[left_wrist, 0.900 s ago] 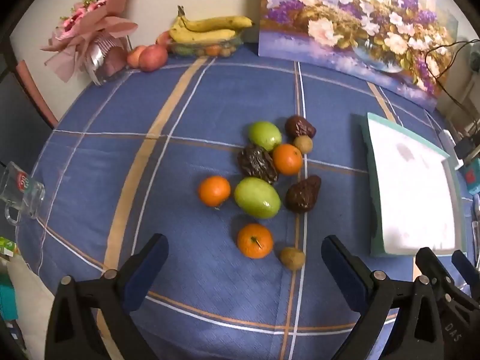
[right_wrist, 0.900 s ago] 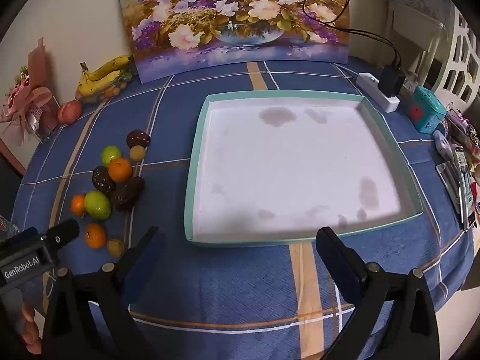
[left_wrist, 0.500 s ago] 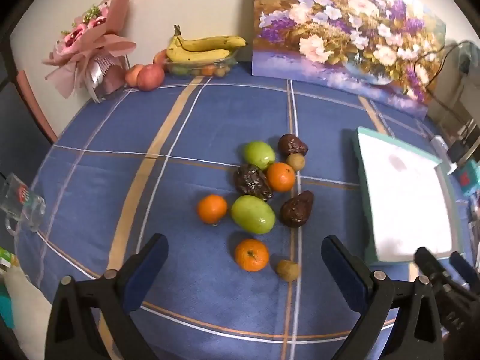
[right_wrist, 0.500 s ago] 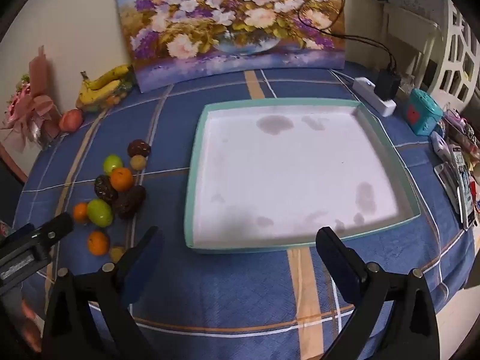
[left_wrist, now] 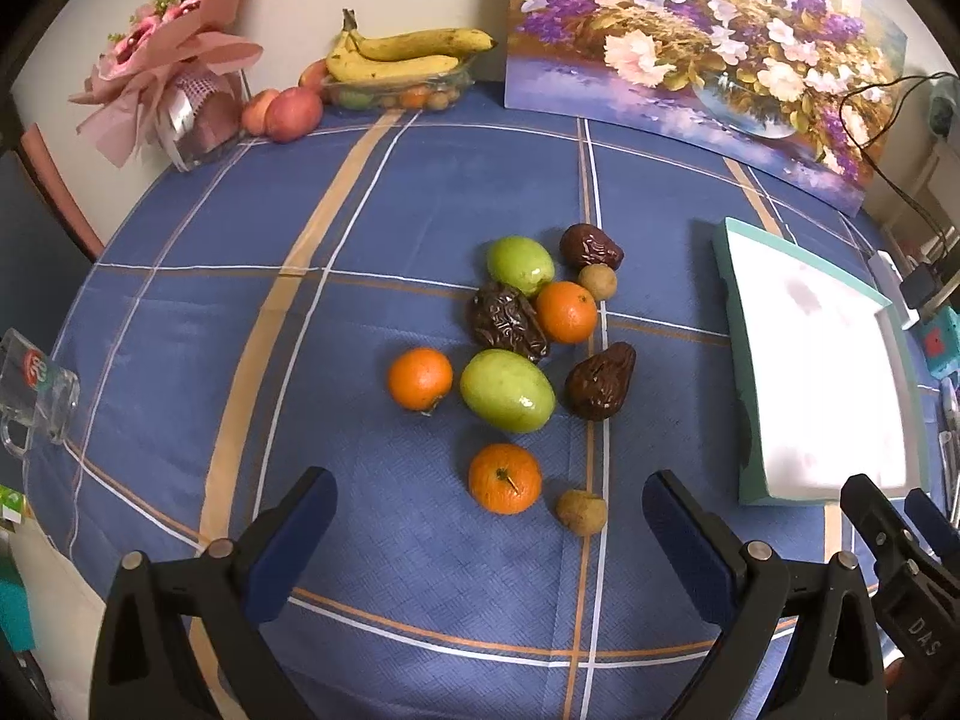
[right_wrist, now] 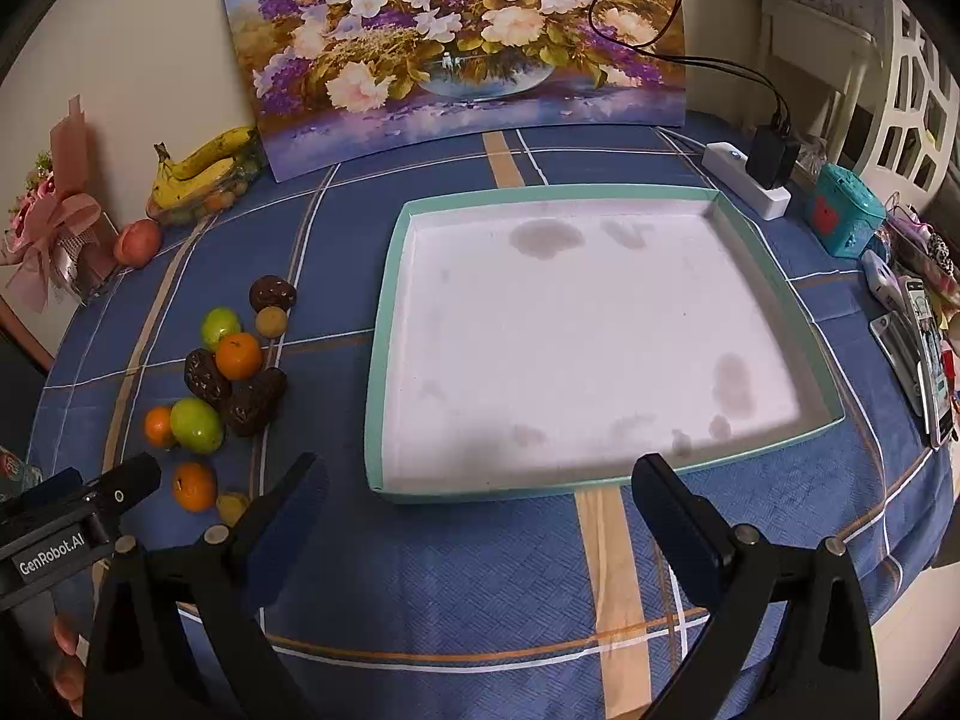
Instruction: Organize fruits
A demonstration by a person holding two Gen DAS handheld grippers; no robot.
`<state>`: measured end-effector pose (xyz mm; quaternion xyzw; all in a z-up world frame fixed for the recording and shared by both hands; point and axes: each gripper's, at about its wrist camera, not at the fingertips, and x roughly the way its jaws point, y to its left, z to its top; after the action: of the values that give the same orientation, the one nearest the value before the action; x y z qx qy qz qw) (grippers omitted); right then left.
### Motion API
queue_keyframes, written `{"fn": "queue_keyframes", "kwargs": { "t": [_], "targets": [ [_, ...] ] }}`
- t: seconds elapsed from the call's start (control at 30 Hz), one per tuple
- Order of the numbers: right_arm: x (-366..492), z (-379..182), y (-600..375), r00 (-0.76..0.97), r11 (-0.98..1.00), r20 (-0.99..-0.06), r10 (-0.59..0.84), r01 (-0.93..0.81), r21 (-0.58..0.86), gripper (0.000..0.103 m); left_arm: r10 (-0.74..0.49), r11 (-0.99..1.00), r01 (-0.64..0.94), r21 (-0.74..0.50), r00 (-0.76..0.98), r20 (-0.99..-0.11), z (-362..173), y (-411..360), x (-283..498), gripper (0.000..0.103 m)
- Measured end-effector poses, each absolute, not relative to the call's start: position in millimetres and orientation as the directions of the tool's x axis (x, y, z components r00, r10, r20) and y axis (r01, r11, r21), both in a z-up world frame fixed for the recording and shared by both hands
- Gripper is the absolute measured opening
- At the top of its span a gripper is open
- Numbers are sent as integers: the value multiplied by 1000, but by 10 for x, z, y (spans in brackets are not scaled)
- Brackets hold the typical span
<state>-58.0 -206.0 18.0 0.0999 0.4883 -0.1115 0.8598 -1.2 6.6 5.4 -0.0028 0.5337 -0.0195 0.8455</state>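
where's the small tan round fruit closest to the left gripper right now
In the left wrist view, the small tan round fruit lies on the blue tablecloth just right of the nearest orange, ahead of the open left gripper.

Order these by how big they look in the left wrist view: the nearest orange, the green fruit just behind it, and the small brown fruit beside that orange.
1. Green fruit: largest.
2. Nearest orange: smaller, even though it lies closer to the camera.
3. Small brown fruit: clearly smallest, though about as near as the orange.
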Motion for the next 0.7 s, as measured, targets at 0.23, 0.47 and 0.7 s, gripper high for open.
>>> {"fn": "queue_keyframes", "kwargs": {
  "t": [0.23, 0.47, 0.7],
  "targets": [
    [-576, 151, -2066, 490, 955, -866, -94, 290, 60, 101, -51, 999, 15, -49, 421, -906, 39, 126, -6, 103],
    [-577, 133, -2050, 485, 957, -869, -94, 286, 56, 101, -52, 999, 11, -52, 412, -910, 18, 144, -4, 103],
    [-577, 127, -2045, 485, 956, -870, -95, 287, 56, 101, -52, 998, 3, -56, 403, -914, -10, 161, -8, 103]
  ]
}}
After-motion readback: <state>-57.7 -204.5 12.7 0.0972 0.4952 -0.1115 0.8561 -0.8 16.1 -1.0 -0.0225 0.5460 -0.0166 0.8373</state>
